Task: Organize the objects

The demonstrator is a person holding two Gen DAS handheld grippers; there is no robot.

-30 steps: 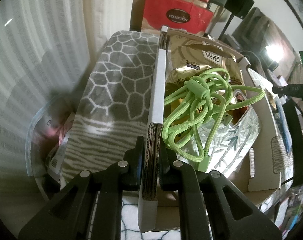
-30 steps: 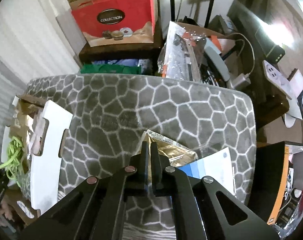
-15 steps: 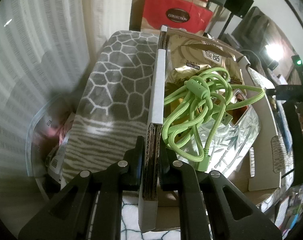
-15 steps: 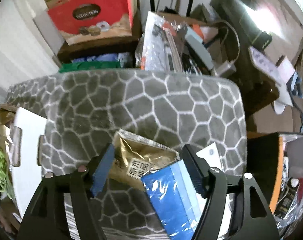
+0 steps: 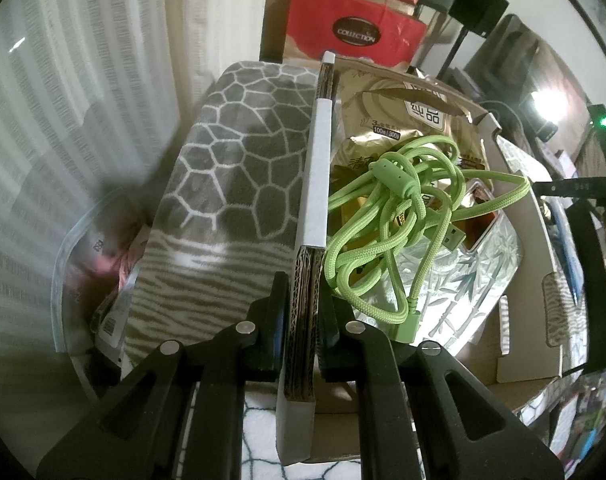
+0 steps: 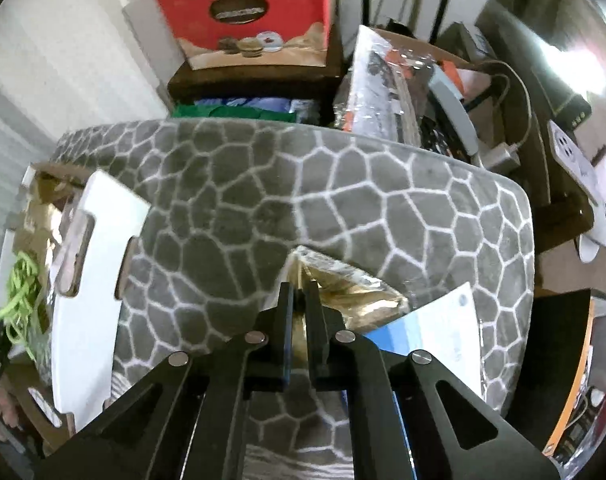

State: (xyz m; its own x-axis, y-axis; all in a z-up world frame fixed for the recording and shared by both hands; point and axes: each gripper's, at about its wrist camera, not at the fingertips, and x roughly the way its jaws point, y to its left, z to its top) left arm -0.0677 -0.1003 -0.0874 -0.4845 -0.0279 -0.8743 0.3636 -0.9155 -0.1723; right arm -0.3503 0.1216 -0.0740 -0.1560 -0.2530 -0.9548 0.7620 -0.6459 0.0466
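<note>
My left gripper point(image 5: 303, 292) is shut on the white-edged wall point(image 5: 317, 184) of a cardboard box. Inside the box a green cable point(image 5: 399, 216) lies coiled on a gold packet point(image 5: 387, 120) and a silver bamboo-print pouch point(image 5: 463, 288). In the right wrist view, my right gripper point(image 6: 299, 300) points down at the grey honeycomb mat point(image 6: 303, 184). Its jaws are closing and pinch the corner of a crumpled gold packet point(image 6: 355, 300). A blue and white packet point(image 6: 435, 328) lies just right of it. The box's white flap point(image 6: 99, 248) stands at the left.
A red "Collection" carton point(image 6: 247, 12) sits behind the mat on a dark shelf. Clear plastic bags of parts point(image 6: 383, 80), cables and a white power strip point(image 6: 575, 160) crowd the back right. A clear bin point(image 5: 87, 260) stands left of the mat.
The right gripper opened wide over the gold and blue packets, sank a little, then shut on the gold packet's corner. The left gripper has not moved.
</note>
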